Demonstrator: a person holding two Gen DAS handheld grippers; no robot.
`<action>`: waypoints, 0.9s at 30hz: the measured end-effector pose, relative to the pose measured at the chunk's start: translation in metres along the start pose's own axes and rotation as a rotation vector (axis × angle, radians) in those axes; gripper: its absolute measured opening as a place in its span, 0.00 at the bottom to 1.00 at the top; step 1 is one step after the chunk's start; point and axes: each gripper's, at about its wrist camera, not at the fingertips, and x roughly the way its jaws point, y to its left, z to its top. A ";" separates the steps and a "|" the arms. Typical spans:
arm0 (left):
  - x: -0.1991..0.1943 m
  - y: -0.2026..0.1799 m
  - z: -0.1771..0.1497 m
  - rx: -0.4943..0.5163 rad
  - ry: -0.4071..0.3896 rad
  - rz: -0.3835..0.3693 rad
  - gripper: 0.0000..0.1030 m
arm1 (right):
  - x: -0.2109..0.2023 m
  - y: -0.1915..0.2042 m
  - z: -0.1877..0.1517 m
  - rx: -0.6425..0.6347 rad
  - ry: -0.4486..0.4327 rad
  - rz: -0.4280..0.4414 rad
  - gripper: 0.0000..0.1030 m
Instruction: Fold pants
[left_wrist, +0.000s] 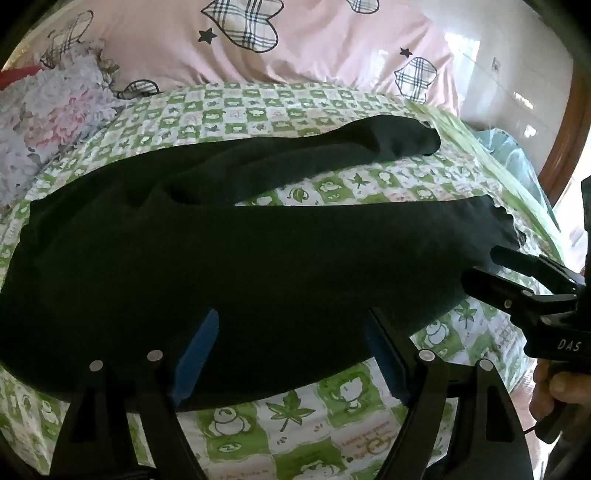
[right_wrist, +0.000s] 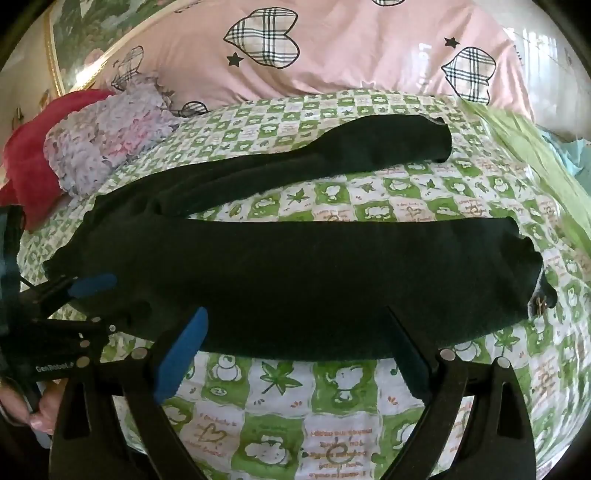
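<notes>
Left wrist view: black fabric pants lie spread on the green-and-white checked bedsheet, legs parted, waist to the left.
Step in hand: judged as taking the near leg's edge to fold it over the far leg.
Doing it well: bite both layers at waist and cuff, lift evenly.
Left gripper: jaws spread wide above the near leg, holding nothing.
Right gripper: jaws wide, empty, near the cuff end.

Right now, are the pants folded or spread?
Spread: the pants lie flat on the bed, both legs apart, sheet showing between them.
</notes>
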 end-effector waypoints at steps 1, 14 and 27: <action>-0.001 0.000 0.000 -0.002 -0.002 0.003 0.79 | 0.001 0.000 -0.001 0.004 -0.002 -0.001 0.91; 0.001 0.004 -0.001 -0.016 -0.006 0.018 0.79 | 0.002 0.001 0.000 0.024 -0.015 0.009 0.91; 0.002 0.004 -0.006 -0.019 -0.001 0.017 0.79 | 0.002 0.003 0.000 0.030 -0.018 0.014 0.91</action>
